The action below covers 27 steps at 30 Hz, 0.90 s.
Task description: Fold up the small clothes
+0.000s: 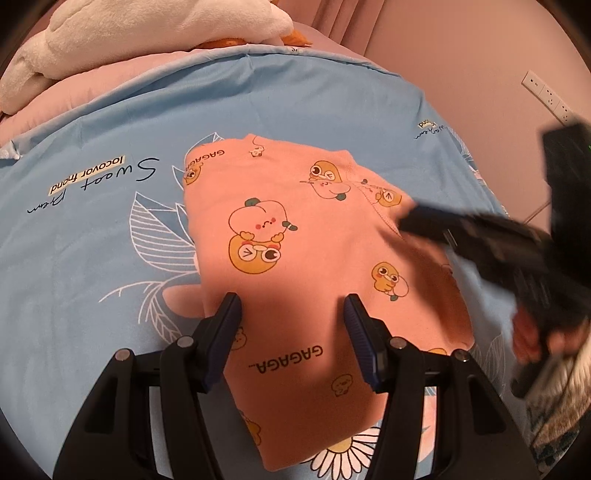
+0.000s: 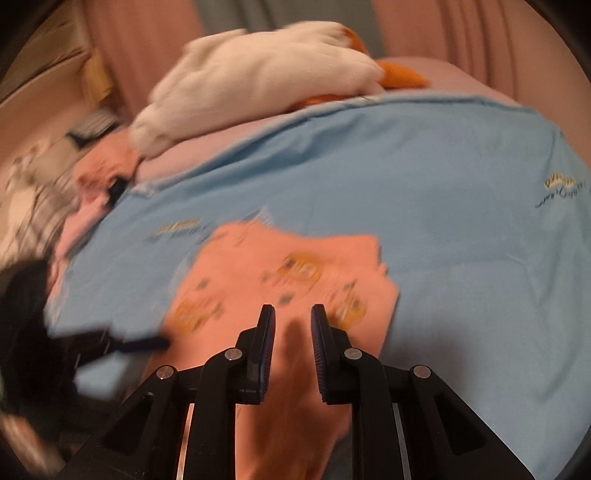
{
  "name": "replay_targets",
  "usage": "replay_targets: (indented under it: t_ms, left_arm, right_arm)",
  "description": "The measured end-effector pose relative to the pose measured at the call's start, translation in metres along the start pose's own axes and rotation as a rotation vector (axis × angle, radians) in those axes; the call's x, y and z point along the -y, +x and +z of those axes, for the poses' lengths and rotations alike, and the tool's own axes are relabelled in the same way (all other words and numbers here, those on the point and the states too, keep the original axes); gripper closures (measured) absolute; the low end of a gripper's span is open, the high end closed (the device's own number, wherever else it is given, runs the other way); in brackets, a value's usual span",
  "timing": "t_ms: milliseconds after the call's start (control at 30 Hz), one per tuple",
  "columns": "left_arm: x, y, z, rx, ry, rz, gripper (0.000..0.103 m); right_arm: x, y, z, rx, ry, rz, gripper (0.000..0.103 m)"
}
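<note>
A small pink garment printed with cartoon ducks and peaches lies folded on the light blue bed sheet. My left gripper is open and empty, its jaws hovering over the garment's near part. My right gripper is narrowly open with nothing between the fingers, above the garment. The right wrist view is blurred by motion. The right gripper also shows in the left wrist view, its tip at the garment's right edge. The left gripper shows in the right wrist view at the garment's left side.
A white plush toy with orange parts lies on the pink bedding at the head of the bed. A heap of other clothes sits at the far left. A wall with sockets stands to the right of the bed.
</note>
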State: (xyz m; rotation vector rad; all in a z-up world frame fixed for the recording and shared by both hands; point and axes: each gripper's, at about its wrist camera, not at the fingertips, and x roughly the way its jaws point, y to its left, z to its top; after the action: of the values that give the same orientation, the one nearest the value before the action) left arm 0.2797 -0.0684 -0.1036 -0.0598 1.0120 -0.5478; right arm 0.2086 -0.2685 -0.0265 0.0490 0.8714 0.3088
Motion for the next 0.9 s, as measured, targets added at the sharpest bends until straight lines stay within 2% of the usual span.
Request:
replay_targets:
  t_ms: [167, 267, 467, 567, 667, 700, 767, 900]
  left_arm:
    - [0.0, 0.001, -0.001, 0.0, 0.004, 0.007, 0.046]
    - [0.001, 0.0, -0.002, 0.006, 0.006, 0.008, 0.047]
    - [-0.013, -0.009, 0.017, 0.073, -0.057, 0.005, 0.047]
    - [-0.026, 0.004, 0.029, 0.056, -0.101, 0.005, 0.047]
    - [-0.04, 0.031, 0.033, -0.036, -0.145, 0.015, 0.044]
    - [-0.047, 0.039, 0.032, -0.056, -0.173, -0.006, 0.043]
    - [-0.05, 0.036, 0.032, -0.029, -0.189, -0.025, 0.043]
    - [-0.043, 0.025, 0.027, -0.006, -0.157, 0.003, 0.046]
  right_arm:
    - [-0.024, -0.015, -0.039, -0.044, -0.162, -0.003, 0.084]
    - [-0.025, -0.001, -0.06, -0.119, -0.199, -0.062, 0.084]
    - [-0.015, -0.008, -0.073, -0.107, -0.149, -0.042, 0.084]
    - [-0.017, -0.006, -0.073, -0.106, -0.15, -0.05, 0.084]
    - [-0.017, -0.007, -0.077, -0.1, -0.143, -0.047, 0.084]
    - [-0.016, -0.007, -0.076, -0.098, -0.136, -0.041, 0.084]
    - [-0.015, -0.006, -0.077, -0.095, -0.129, -0.035, 0.084]
    - [-0.014, -0.007, -0.077, -0.09, -0.114, -0.031, 0.084]
